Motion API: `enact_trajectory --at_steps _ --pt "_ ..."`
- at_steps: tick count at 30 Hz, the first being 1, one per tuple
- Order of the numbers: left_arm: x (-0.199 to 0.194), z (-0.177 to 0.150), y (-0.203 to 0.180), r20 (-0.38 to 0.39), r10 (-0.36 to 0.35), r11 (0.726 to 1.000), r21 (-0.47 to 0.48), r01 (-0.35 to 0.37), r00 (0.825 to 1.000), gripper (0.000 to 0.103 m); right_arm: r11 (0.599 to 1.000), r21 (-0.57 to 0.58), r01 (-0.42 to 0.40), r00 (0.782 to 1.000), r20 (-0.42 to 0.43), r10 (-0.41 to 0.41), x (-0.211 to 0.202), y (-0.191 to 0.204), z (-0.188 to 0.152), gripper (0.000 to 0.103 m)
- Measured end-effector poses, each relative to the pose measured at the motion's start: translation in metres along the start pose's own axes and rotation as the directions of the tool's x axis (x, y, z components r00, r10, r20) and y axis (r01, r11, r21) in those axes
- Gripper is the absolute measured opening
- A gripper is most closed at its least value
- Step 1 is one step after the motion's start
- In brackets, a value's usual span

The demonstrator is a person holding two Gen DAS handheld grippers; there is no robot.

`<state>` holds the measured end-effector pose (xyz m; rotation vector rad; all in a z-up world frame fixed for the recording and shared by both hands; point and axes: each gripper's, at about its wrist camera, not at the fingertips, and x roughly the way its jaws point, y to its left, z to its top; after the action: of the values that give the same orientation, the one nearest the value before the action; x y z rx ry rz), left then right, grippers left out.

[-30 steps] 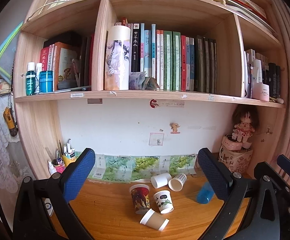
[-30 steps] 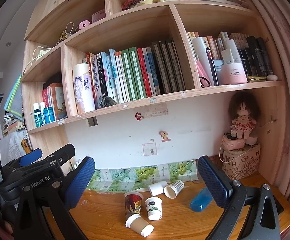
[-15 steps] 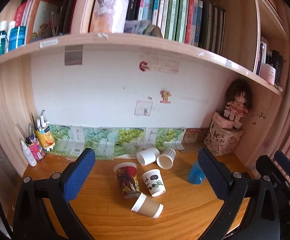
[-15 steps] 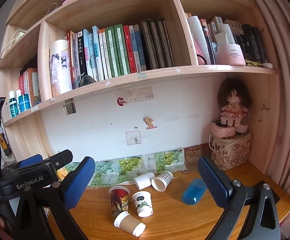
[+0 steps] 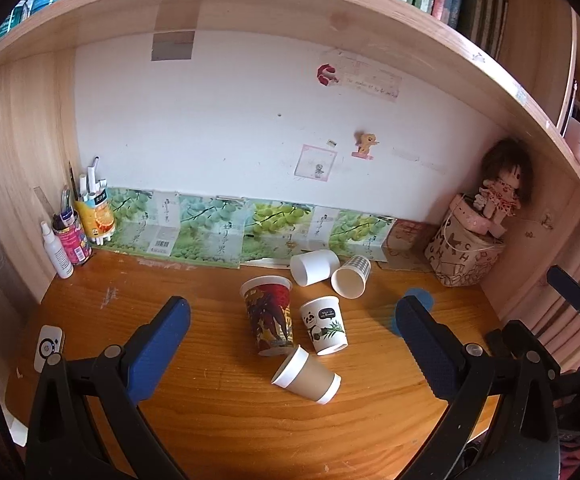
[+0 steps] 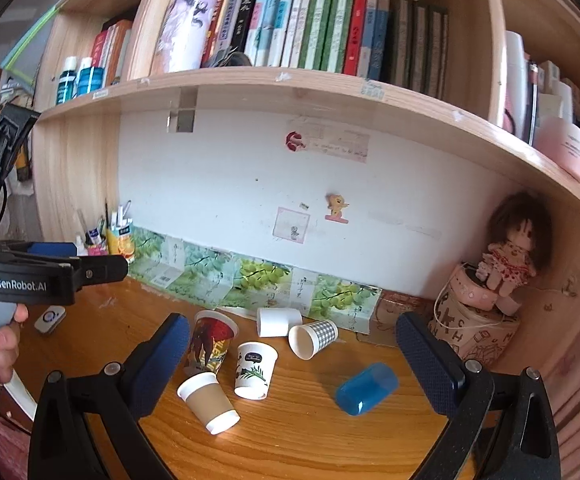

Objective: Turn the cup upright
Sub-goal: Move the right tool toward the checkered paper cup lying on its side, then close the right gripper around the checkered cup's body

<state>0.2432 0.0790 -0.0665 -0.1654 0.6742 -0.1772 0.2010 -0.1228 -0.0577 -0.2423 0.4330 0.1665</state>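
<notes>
Left wrist view: the left claw (image 5: pixel 292 320) has dipped from the shelves toward the desk (image 5: pixel 209 420), wide open, holding nothing. Just ahead between its fingers lies the brown cup (image 5: pixel 306 376), tipped over. Behind stand two cups, maybe upside down. The right claw (image 6: pixel 292 356) is open too. Grabbing looks next.

Brown-sleeved white cup (image 5: pixel 306 376). Red comic-print cup (image 5: pixel 269 320). White panda cup (image 5: pixel 324 325). Plain white cup (image 5: pixel 314 267). Grey-checked cup (image 5: pixel 350 276). Translucent blue cup (image 6: pixel 366 389). Orange-brown wooden desk (image 5: pixel 209 400). Green grape-print cards (image 5: pixel 225 232). Blue-padded black grippers (image 5: pixel 292 338).
</notes>
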Motion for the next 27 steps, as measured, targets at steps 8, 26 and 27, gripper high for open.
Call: enact_trajectory --at_steps 8,26,27 --pt "0.008 0.001 -0.016 -0.016 0.032 0.999 -0.037 -0.033 0.999 0.102 0.981 -0.141 -0.133 0.991 -0.023 0.131 0.034 -0.018 -0.003 0.103" --pt "0.070 -0.021 -0.090 -0.193 0.116 0.988 -0.079 -0.133 0.974 0.102 0.819 -0.383 -0.427 0.903 -0.138 0.407 0.123 -0.094 -0.024 0.103" --pt "0.074 -0.023 -0.093 -0.205 0.120 0.986 -0.088 -0.141 0.971 0.102 0.805 -0.396 -0.442 0.896 -0.151 0.417 0.131 -0.097 -0.025 0.103"
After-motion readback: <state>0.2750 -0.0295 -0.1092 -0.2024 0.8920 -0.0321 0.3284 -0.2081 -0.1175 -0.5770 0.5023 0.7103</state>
